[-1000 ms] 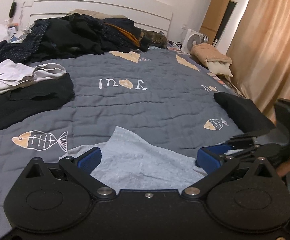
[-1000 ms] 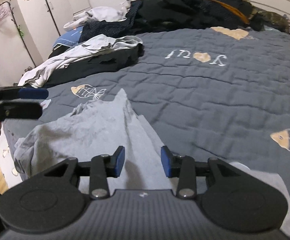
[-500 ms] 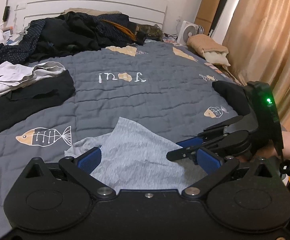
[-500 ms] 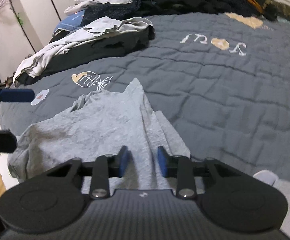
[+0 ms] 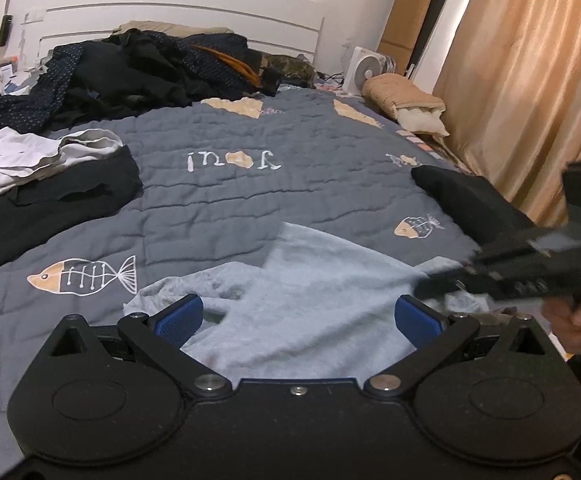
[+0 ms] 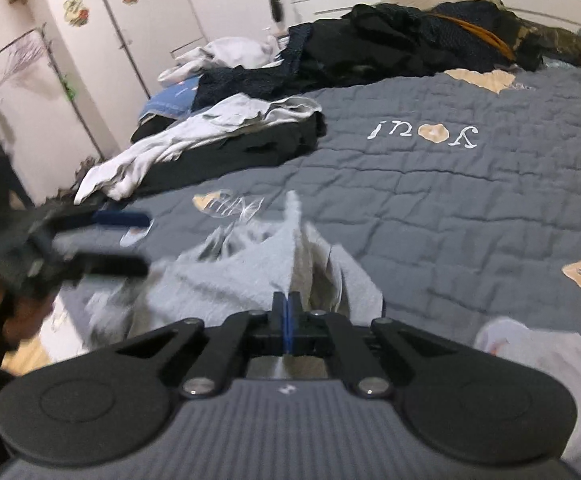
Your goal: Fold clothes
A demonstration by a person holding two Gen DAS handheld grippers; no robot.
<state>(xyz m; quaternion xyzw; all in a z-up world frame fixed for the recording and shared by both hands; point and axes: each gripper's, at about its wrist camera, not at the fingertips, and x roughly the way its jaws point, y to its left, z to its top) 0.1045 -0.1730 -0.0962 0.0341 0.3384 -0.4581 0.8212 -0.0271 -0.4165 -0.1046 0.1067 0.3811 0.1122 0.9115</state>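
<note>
On a bed covered by a grey quilt [image 5: 330, 184] printed with fish, a light grey garment [image 5: 314, 292] lies crumpled at the near edge, close to both cameras. The right tongs [image 6: 286, 312] have just been closing and are now pressed together on a pinched ridge of that garment, which rises into a peak just beyond the blue pads. The left tongs [image 5: 298, 316] stand wide apart, one blue pad on each side of the cloth, gripping nothing. In the left view the right tongs appear as a dark blur at the right edge, with part of a hand [image 5: 578, 320] behind them.

Folding looks barely begun: the garment is bunched and uneven, with no neat crease showing. A folded-looking black piece [image 5: 470, 204] sits near the bed's right edge, possibly finished. Much seems left: a black garment with a white one [image 5: 38, 152] draped across it lies to the left, and a dark heap of clothes [image 5: 150, 68] fills the far end by the white headboard [image 5: 186, 12].
</note>
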